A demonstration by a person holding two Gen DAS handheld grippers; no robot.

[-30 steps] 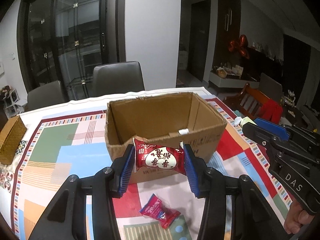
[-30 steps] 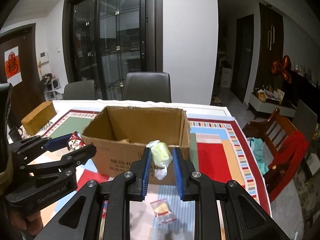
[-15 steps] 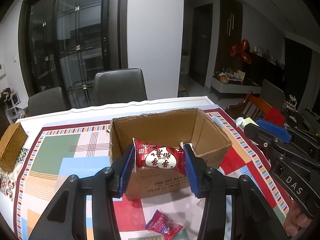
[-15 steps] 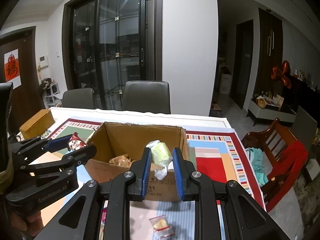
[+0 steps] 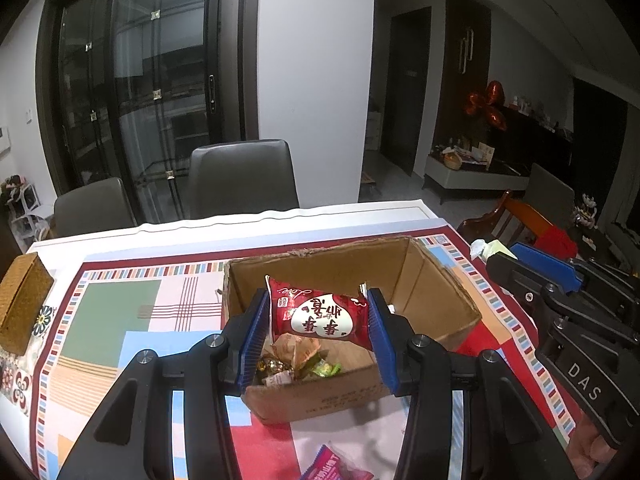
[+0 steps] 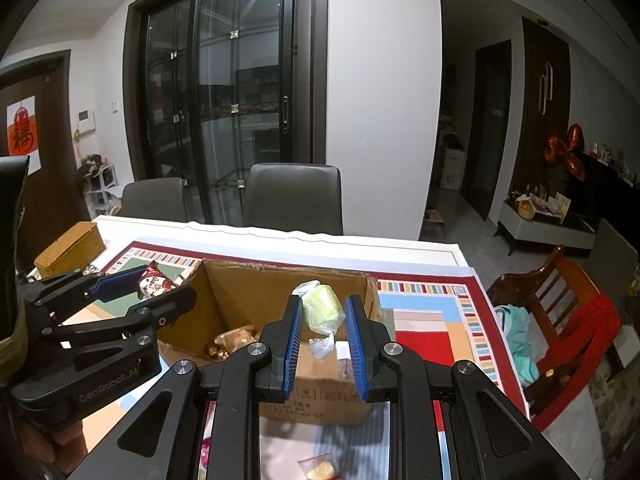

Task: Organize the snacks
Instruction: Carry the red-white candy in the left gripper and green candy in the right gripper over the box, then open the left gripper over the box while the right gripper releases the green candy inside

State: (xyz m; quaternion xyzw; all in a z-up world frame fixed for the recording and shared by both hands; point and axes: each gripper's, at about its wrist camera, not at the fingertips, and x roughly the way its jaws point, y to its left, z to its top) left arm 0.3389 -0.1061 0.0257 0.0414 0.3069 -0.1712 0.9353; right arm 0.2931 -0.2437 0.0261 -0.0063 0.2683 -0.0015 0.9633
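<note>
An open cardboard box (image 5: 436,276) stands on the patterned tablecloth, with several wrapped snacks (image 5: 298,358) in its near corner. My left gripper (image 5: 318,314) is shut on a red snack packet (image 5: 320,314) and holds it above the box's near edge. My right gripper (image 6: 322,314) is shut on a pale green wrapped snack (image 6: 322,308) and holds it over the box (image 6: 248,292). In the right wrist view the left gripper (image 6: 136,286) shows at the left with the red packet (image 6: 154,282).
A pink-purple snack packet (image 5: 340,466) and a clear bag with a yellow snack (image 6: 320,468) lie on the table in front of the box. A woven brown box (image 5: 22,304) sits at the left edge. Grey chairs (image 5: 244,178) stand behind; a wooden chair (image 6: 560,320) is at the right.
Both grippers have risen and moved forward over the box with their snacks held. The inside of the box and its contents now show.
</note>
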